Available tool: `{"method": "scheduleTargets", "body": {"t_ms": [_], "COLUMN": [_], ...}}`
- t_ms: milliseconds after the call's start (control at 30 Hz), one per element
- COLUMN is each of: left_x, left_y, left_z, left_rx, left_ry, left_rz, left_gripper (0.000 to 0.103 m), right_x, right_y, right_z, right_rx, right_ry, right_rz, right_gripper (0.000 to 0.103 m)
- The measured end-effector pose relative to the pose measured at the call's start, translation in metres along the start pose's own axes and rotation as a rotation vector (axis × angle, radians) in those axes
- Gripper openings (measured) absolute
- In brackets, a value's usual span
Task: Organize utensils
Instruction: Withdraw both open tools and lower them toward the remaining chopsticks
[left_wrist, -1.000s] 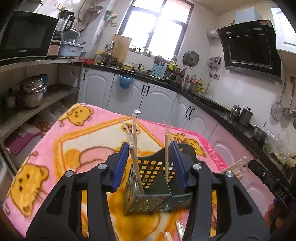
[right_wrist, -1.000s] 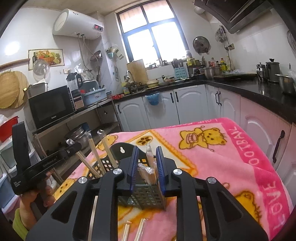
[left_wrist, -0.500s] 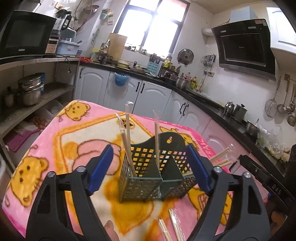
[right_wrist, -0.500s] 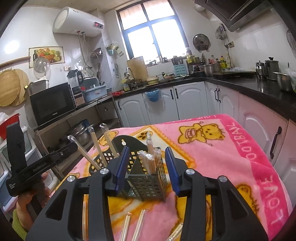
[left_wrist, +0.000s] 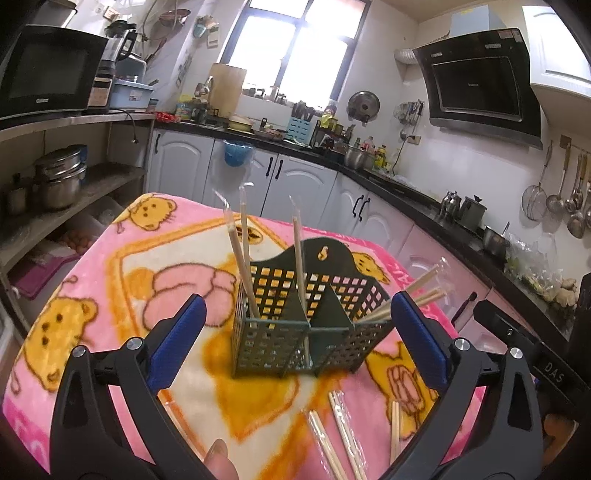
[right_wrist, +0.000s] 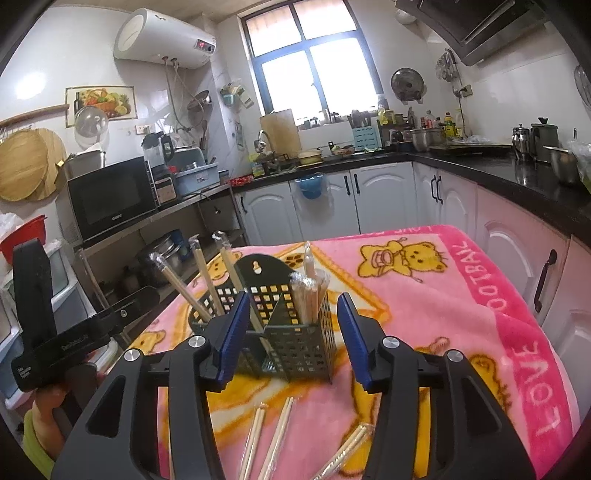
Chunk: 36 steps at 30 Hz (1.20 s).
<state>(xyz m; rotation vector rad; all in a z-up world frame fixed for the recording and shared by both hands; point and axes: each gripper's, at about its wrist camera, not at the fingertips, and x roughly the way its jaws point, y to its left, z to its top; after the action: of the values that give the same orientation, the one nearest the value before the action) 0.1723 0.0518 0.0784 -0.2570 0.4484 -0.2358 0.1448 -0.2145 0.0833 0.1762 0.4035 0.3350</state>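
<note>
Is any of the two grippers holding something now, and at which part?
Nothing is held. The left gripper and the right gripper have just been opening; the utensil basket stands free between their pads.

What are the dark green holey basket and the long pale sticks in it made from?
The dark green grid basket looks like moulded matte plastic, given its even square holes. The pale chopsticks look like bare wood or bamboo; their crinkly clear tips suggest plastic sleeves.

Chopsticks (left_wrist: 300, 266) stand in holder (left_wrist: 291, 343) on blanket (left_wrist: 177, 254).
</note>
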Motion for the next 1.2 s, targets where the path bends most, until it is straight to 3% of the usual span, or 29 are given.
{"method": "scheduleTargets", "body": {"t_ms": [1200], "left_x": [-0.007], "left_y": [0.012], "left_z": [-0.053], "left_rx": [0.019], "left_ry": [0.128], "left_rz": [0.062], "left_gripper": [0.092], "right_x": [0.005], "right_y": [0.013], "right_z": [-0.047], "right_rx": [-0.069], "right_ry": [0.153], "right_rz": [0.004], "right_gripper": [0.052]}}
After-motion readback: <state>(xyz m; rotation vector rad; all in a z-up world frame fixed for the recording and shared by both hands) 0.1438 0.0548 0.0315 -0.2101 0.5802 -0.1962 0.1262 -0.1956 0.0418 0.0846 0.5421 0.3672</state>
